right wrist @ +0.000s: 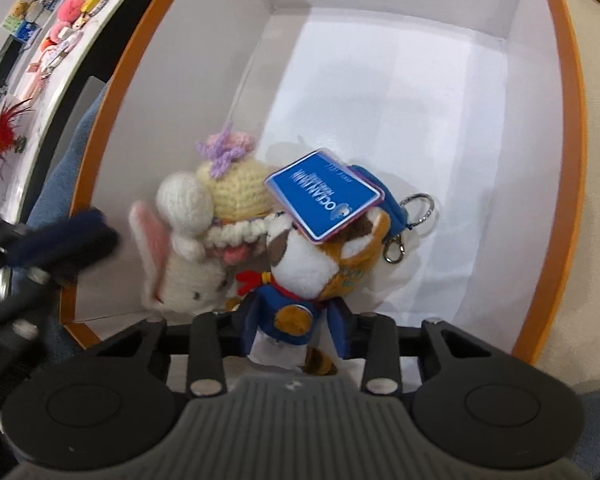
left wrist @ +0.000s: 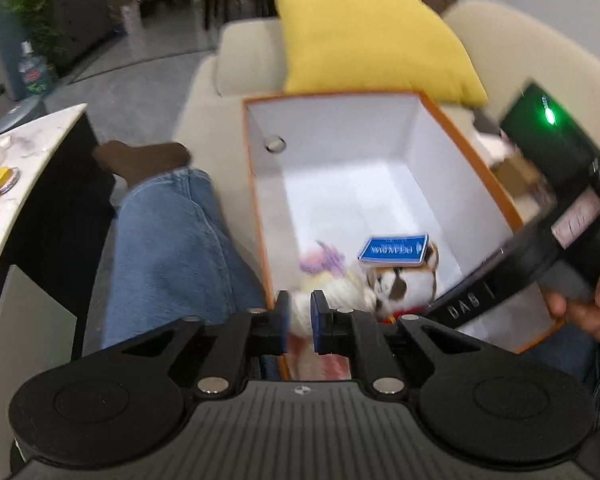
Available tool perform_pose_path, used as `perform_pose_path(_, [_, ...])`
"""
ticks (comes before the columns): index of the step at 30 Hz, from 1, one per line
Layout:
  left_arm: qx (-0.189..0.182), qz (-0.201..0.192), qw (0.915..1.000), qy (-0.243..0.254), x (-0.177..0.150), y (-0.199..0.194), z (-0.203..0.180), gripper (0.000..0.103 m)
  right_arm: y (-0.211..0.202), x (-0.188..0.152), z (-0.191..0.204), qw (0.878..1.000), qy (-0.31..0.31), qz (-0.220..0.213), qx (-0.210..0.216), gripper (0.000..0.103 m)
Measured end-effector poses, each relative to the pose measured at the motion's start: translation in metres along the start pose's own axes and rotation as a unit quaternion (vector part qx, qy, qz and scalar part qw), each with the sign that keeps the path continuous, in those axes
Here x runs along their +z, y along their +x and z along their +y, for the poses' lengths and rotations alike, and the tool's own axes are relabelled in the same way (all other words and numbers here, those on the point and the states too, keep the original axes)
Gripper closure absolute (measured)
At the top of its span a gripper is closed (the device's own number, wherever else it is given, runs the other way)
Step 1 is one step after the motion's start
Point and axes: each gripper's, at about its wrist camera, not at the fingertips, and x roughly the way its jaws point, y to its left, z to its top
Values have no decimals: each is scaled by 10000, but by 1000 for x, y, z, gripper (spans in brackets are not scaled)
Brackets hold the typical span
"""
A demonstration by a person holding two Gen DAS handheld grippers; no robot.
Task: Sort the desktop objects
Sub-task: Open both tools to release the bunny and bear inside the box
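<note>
An orange-rimmed white box (left wrist: 256,184) (right wrist: 572,160) holds a white crocheted bunny (right wrist: 180,272), a cream crocheted toy with a purple flower (right wrist: 240,188), a blue card (left wrist: 394,250) (right wrist: 324,196) and a brown-and-white plush dog (right wrist: 304,268) with a red scarf. My right gripper (right wrist: 296,328) points down into the box, and the dog's body fills the gap between its blue fingers. My left gripper (left wrist: 300,320) hovers over the box's near left corner, its jaws close together with nothing between them. It shows blurred at the left of the right wrist view (right wrist: 60,240).
The box rests on a beige sofa with a yellow cushion (left wrist: 372,36) behind it. A person's jeans-clad leg (left wrist: 172,240) lies left of the box. A white table (left wrist: 28,152) (right wrist: 112,4) further left carries several small trinkets. A hand (left wrist: 588,312) holds the right gripper's body.
</note>
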Motion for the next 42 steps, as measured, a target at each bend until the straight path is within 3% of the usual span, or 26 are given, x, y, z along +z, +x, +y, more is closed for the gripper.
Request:
perform_pose_path(7, [-147, -20, 9996, -237, -5, -11, -5, 90, -3, -2, 15, 9977, -677, -29, 16, 70])
perform_pose_path(14, [-246, 41, 9994, -250, -6, -4, -6, 90, 10, -1, 11, 9982, -564, 81, 164, 71])
perform_pose_path(21, [-265, -12, 9994, -235, 0, 0, -11, 90, 0, -9, 12, 9988, -491, -32, 83, 58])
perform_pose_path(24, [-246, -68, 9994, -217, 2, -4, -14, 90, -11, -12, 15, 9984, -549, -155, 28, 57])
perform_pose_path(28, [-355, -249, 9990, -100, 11, -15, -27, 90, -42, -26, 14, 9961, -690, -540, 46, 57])
perform_pose_path(34, [-651, -370, 9968, 288, 34, -18, -67, 90, -99, -55, -7, 9862, -616, -1534, 14, 57])
perform_pose_path(42, [-1299, -323, 9870, 888, 63, 9, -140, 90, -150, -92, -81, 9673, -89, -2394, -836, 56])
